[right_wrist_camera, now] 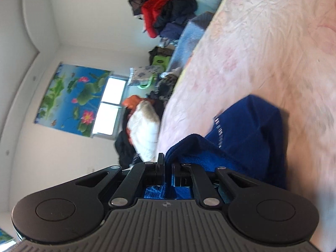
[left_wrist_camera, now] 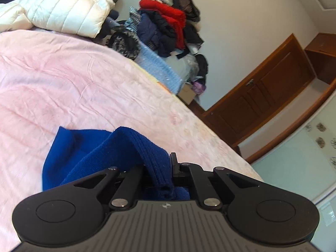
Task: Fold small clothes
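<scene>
A: Left wrist view first. What do the left tongs (left_wrist_camera: 158, 168) have?

B: They are clamped on a ribbed band of the blue garment (left_wrist_camera: 88, 153), which rises out of the jaws in a fold. The rest of it drapes down onto the pink bedspread (left_wrist_camera: 84, 79), near the bed's near edge.

A: And farther off?

B: A white puffer jacket (left_wrist_camera: 63, 6) lies at the bed's far end. Beyond the far corner there is a heap of clothes (left_wrist_camera: 166, 25), red and dark pieces mixed, against the wall. A wooden door (left_wrist_camera: 264, 92) stands to the right.

A: Now the right wrist view.

B: The view is rolled sideways. The right tongs (right_wrist_camera: 167, 168) are pinched nearly together on an edge of the blue garment (right_wrist_camera: 247, 134); blue cloth shows between the jaws. The garment humps up over the pink bedspread (right_wrist_camera: 262, 42), with a line of small white lettering on it, too blurred to read.

A: Background?

B: A lotus poster (right_wrist_camera: 71, 98) hangs beside a window (right_wrist_camera: 109, 109), and the white puffer jacket (right_wrist_camera: 145, 134) sits at the bed's end.
</scene>
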Demonstrator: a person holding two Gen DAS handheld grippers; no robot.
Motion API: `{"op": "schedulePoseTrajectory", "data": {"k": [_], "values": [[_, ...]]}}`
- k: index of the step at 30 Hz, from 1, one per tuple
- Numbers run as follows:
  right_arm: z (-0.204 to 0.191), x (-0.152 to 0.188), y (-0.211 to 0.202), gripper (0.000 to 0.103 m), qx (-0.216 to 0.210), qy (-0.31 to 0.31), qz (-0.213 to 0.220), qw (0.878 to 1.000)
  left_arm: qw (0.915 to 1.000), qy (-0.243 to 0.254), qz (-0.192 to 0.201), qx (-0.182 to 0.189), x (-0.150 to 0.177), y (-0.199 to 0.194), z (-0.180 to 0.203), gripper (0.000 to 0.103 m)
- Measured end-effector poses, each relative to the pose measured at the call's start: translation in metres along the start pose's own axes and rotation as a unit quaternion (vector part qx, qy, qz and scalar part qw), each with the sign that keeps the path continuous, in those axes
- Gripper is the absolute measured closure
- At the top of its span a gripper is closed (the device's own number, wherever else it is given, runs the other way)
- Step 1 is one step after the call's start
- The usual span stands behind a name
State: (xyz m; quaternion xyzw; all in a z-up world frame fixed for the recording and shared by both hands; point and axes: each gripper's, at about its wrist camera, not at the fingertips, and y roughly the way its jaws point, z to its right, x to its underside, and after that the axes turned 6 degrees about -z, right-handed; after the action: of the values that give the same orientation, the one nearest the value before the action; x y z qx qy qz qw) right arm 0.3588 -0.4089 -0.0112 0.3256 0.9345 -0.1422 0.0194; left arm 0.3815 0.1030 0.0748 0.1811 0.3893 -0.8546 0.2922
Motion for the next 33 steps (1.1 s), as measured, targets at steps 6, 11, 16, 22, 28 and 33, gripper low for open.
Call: {"op": "schedulePoseTrajectory", "data": {"k": [6, 11, 16, 22, 28, 33], "values": [[0.039, -0.022, 0.042, 0.092, 0.044, 0.032, -0.002, 0.999, 0.9978, -0.005, -0.017, -0.064, -0.016, 0.057, -0.021, 0.098], [0.057, -0.026, 0.055, 0.092, 0.061, 0.052, -0.007, 0.997, 0.9956, -0.043, -0.038, -0.074, -0.024, 0.080, -0.044, 0.097], [0.058, -0.038, 0.044, 0.050, 0.036, 0.087, 0.015, 0.995, 0.9921, -0.102, -0.061, -0.040, -0.038, 0.083, -0.060, 0.077], [0.028, -0.039, 0.024, 0.036, 0.011, 0.030, 0.052, 0.998, 0.9927, -0.111, 0.039, 0.027, -0.053, 0.035, -0.050, 0.008], [-0.019, -0.027, 0.052, 0.038, 0.173, -0.133, -0.001, 0.976, 0.9870, 0.106, 0.069, -0.099, -0.027, 0.028, 0.012, 0.008], [-0.006, -0.020, 0.071, 0.050, 0.266, -0.181, -0.064, 0.945, 0.9417, 0.237, 0.034, -0.236, 0.019, 0.055, 0.020, 0.008]]}}
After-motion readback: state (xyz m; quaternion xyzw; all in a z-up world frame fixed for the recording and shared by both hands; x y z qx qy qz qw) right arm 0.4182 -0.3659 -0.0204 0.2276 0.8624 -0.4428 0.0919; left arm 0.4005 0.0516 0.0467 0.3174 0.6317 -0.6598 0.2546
